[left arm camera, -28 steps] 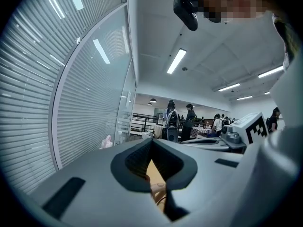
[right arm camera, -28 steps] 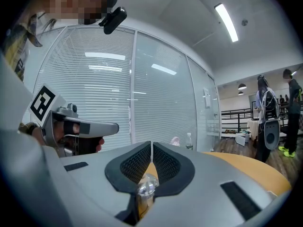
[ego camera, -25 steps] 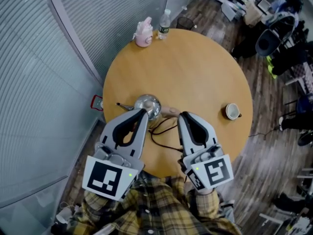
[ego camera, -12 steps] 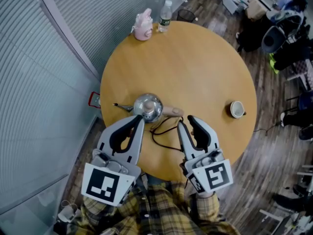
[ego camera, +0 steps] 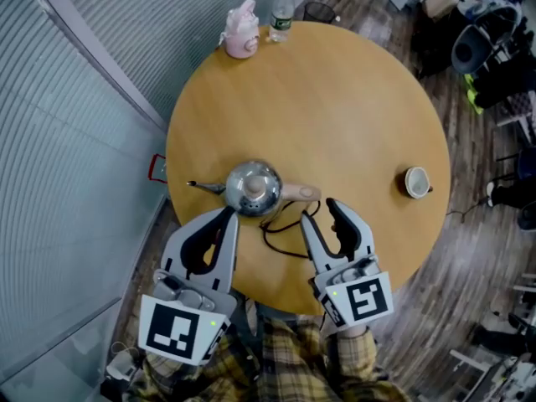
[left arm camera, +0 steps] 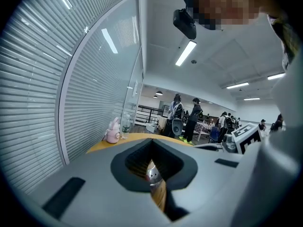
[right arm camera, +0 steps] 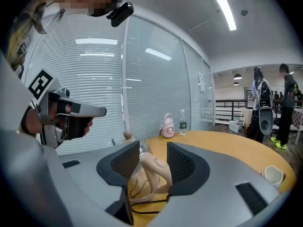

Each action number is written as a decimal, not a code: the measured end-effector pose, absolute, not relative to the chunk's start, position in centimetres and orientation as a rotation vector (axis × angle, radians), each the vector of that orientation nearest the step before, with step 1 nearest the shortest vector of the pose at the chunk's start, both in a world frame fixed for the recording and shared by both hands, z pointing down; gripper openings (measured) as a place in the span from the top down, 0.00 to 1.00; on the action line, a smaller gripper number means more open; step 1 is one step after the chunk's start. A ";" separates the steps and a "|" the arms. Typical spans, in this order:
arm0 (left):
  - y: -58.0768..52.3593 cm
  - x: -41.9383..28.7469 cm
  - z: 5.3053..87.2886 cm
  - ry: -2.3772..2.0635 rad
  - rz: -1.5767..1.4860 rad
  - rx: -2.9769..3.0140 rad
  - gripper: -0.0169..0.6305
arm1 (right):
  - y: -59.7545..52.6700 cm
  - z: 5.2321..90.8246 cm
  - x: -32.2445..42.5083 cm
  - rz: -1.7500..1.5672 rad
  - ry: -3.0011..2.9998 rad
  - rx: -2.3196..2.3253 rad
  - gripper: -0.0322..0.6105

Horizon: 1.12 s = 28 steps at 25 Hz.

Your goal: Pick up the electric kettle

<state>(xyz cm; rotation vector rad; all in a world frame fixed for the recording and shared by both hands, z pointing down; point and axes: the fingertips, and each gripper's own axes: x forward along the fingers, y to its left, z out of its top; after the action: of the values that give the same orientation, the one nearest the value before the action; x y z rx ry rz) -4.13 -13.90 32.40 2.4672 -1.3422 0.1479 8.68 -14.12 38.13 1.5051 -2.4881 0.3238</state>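
The steel electric kettle (ego camera: 253,188) stands near the front of the round wooden table (ego camera: 335,107). Its beige handle (ego camera: 300,193) points right and its thin spout points left. My left gripper (ego camera: 228,215) is shut and empty, just short of the kettle; in the left gripper view the kettle (left arm camera: 152,175) shows through the gap behind the closed tips. My right gripper (ego camera: 323,217) hangs just in front of the handle. Its jaws are opening with nothing pressed between them. In the right gripper view the handle (right arm camera: 155,167) lies ahead between the pads of the right gripper (right arm camera: 153,146).
A black cord (ego camera: 280,229) loops on the table between the grippers. A white cup (ego camera: 416,182) sits at the right edge. A pink bottle (ego camera: 240,33) and a water bottle (ego camera: 282,18) stand at the far edge. A glass wall with blinds runs along the left.
Both grippers have sunk and now sit nearer the table's front edge, clear of the kettle in the head view. The right jaws have gone from shut to apart.
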 end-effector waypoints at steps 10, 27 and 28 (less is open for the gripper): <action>-14.4 -5.1 35.7 -1.381 0.178 2.439 0.97 | -15.3 42.8 10.1 0.317 -2.404 1.561 0.59; -13.9 -6.2 41.6 -1.336 0.239 2.356 0.97 | -16.6 48.1 10.8 0.306 -2.349 1.611 0.59; -14.0 -6.3 41.9 -1.333 0.240 2.352 0.97 | -16.8 48.3 10.9 0.310 -2.344 1.620 0.59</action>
<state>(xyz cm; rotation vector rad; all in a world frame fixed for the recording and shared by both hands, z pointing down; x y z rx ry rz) -6.30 -13.99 41.91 2.3519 -1.3333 0.2403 10.86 -16.80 48.33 1.6198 -2.3441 0.3097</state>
